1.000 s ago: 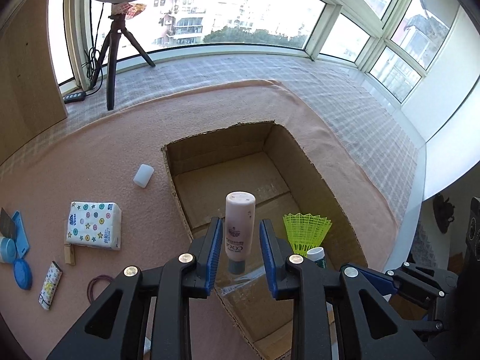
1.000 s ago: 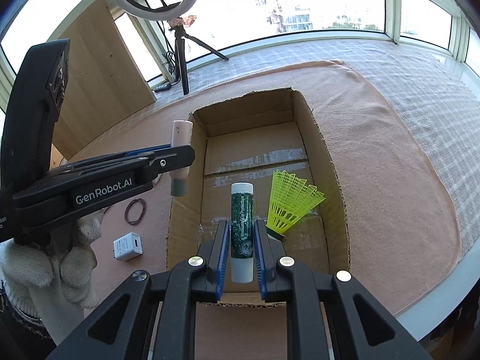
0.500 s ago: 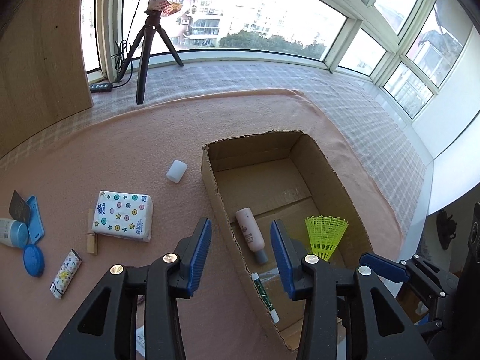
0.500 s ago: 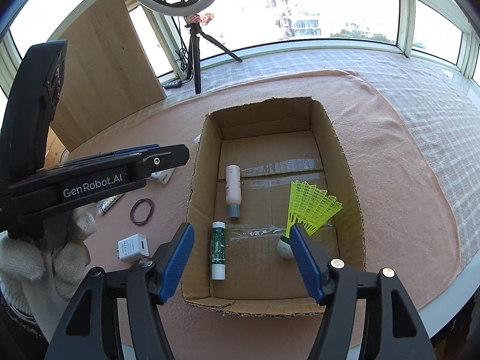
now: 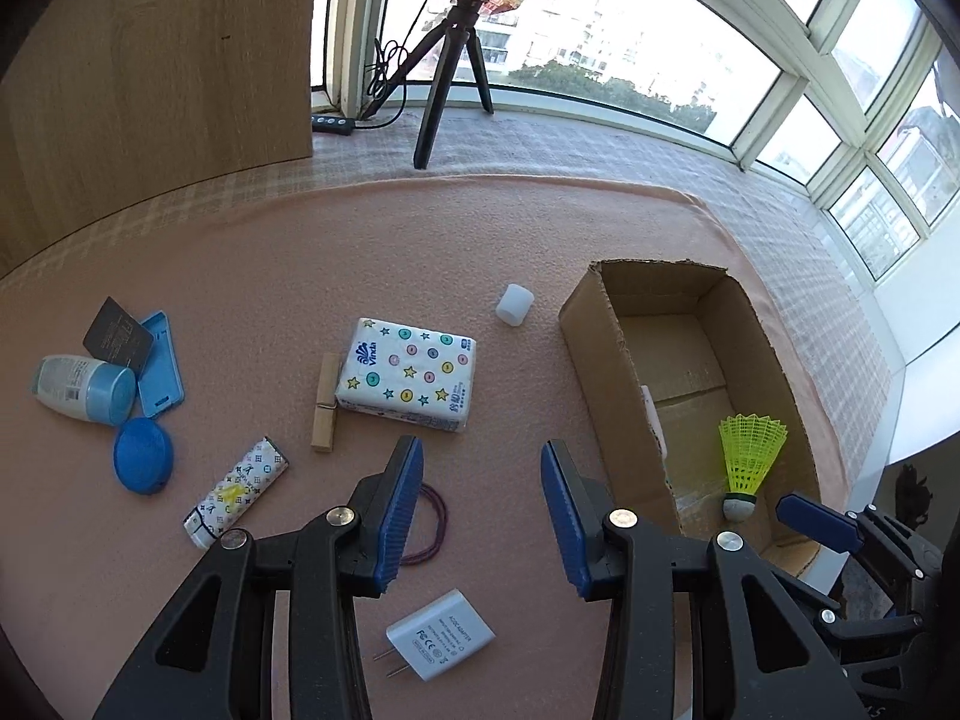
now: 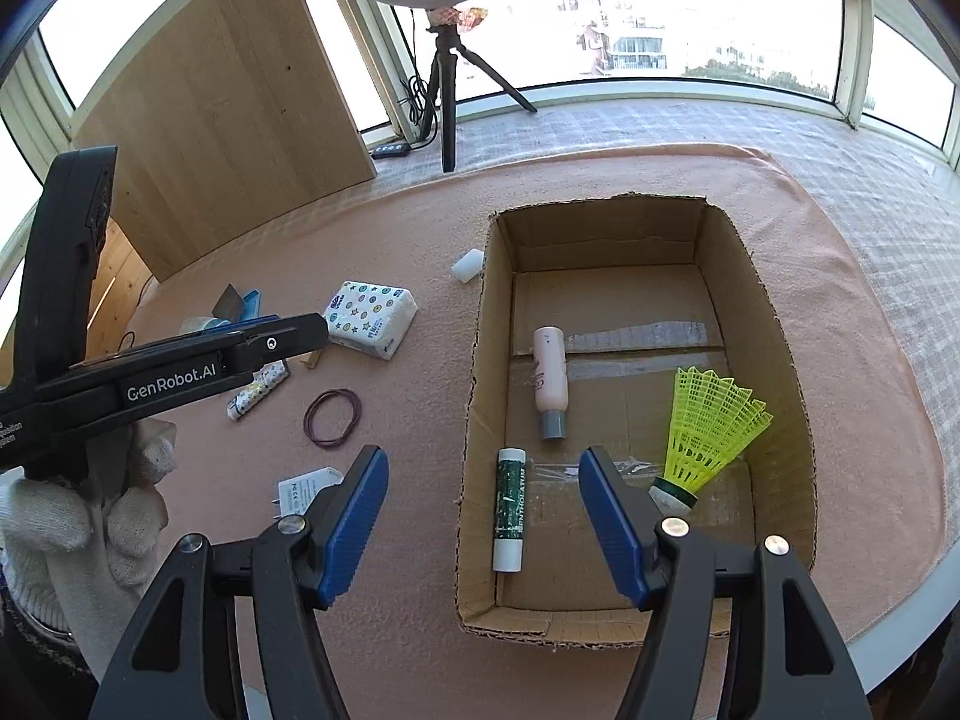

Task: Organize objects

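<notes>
An open cardboard box holds a pinkish-white bottle, a green lip-balm stick and a yellow shuttlecock; the box and shuttlecock also show in the left wrist view. My left gripper is open and empty above the pink cloth, left of the box, over a rubber band. My right gripper is open and empty above the box's near left wall. On the cloth lie a tissue pack, a white cap and a charger.
To the left lie a clothespin, a patterned lighter, a blue lid, a blue-capped bottle, a blue case and a dark card. A tripod stands at the back by a wooden panel. The table edge runs on the right.
Both grippers opened and let go: the bottle and the lip-balm stick now lie in the box. My left gripper moved left off the box to over the cloth; my right gripper drew back.
</notes>
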Motion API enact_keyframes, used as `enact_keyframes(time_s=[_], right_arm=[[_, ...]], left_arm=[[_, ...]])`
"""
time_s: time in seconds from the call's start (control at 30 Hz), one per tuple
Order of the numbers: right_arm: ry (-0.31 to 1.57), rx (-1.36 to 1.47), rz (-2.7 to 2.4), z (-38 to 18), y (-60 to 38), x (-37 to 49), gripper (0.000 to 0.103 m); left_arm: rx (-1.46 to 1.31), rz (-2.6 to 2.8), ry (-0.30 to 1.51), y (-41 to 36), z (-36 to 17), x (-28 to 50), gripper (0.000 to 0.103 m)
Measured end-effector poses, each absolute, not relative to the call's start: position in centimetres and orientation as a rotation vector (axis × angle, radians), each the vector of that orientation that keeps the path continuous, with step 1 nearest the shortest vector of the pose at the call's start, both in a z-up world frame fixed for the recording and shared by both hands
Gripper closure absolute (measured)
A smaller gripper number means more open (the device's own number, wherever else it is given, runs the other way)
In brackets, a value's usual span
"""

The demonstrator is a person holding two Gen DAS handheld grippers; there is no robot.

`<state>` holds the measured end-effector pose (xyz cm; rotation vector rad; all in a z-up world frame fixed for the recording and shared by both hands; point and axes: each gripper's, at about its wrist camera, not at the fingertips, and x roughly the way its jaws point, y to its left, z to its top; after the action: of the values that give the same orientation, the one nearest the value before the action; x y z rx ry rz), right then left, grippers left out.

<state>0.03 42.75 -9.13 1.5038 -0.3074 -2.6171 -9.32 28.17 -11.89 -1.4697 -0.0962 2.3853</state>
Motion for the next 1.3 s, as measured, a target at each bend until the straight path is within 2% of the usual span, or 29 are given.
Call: enact_keyframes(time_s=[0.67, 0.8, 1.1, 1.3], right_arm=[[-0.363, 1.536, -2.497, -10.7, 34.5, -2.6, 0.041], [-0.368, 1.539, -2.492, -10.9, 33.0, -3.2, 0.041], [-0.364, 1.554, -2.485, -11.3, 30.5, -4.0, 0.041], [-0.392, 1.562, -2.479, -11.4, 30.0, -4.4, 0.041]], left_arm=[[-1.702, 2.574, -0.220, 11.5, -17.1, -11.4, 0.059], [-1.755, 2.549, -0.291, 9.1, -18.5, -12.7, 0.059], [-1.790, 2.497, -0.351, 8.1, -20.3, -15.3, 0.059], [-1.784, 2.504, -0.326, 8.7, -20.5, -15.7, 0.058]])
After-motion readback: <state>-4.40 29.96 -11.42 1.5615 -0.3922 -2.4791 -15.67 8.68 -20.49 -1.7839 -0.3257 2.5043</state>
